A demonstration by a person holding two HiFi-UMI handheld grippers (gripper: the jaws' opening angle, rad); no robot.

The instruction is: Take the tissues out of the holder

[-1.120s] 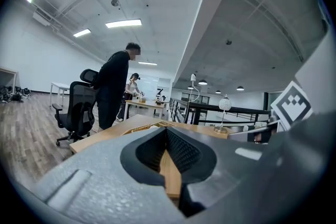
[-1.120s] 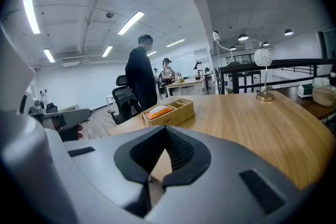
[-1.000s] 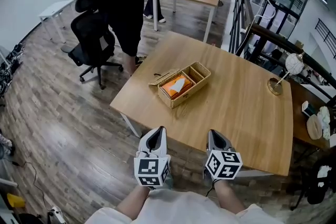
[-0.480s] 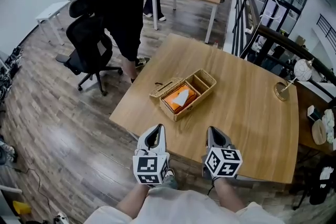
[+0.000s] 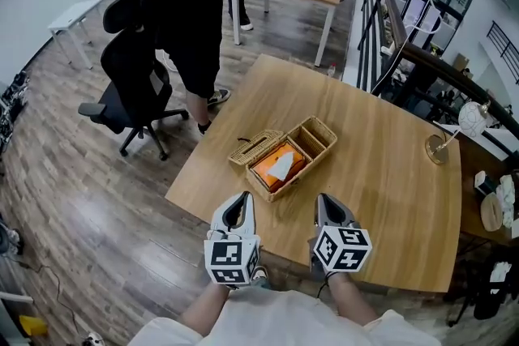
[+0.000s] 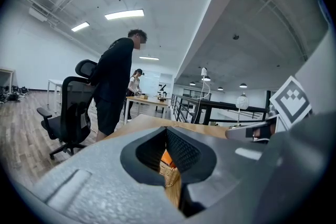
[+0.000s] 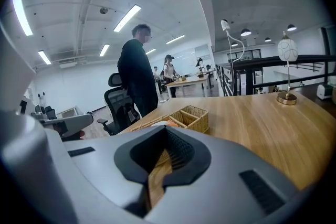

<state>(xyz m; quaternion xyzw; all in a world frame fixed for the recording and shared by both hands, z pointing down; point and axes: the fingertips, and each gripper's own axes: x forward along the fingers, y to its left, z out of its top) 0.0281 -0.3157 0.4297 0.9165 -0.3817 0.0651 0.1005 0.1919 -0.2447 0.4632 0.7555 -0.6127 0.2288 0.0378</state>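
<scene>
Tissues (image 5: 280, 167) sit in an orange pack in the larger compartment of the wicker holder (image 5: 323, 131), near the middle of the bench (image 5: 381, 174). One white sheet stands up out of the pack's slot. The holder's lid (image 5: 255, 148) lies open against its left side as the head view shows it, so I can get in from above.

Both my tools are short of the holder, over the near edge of the bench. The left hand-held gripper (image 5: 237, 209) and the right hand-held gripper (image 5: 330, 208) each have their jaws pressed together with nothing between them.

As I judge it, the step in hand is the approach. To do it well I would part one pair of jaws before reaching the basket. Then I would come down from above onto the raised sheet, or across the pack's short sides, keeping the tips off the wicker wall. The basket looks light and could lift or slide with the pack. I would rest the other tool on its rim by the small compartment to pin it.
</scene>
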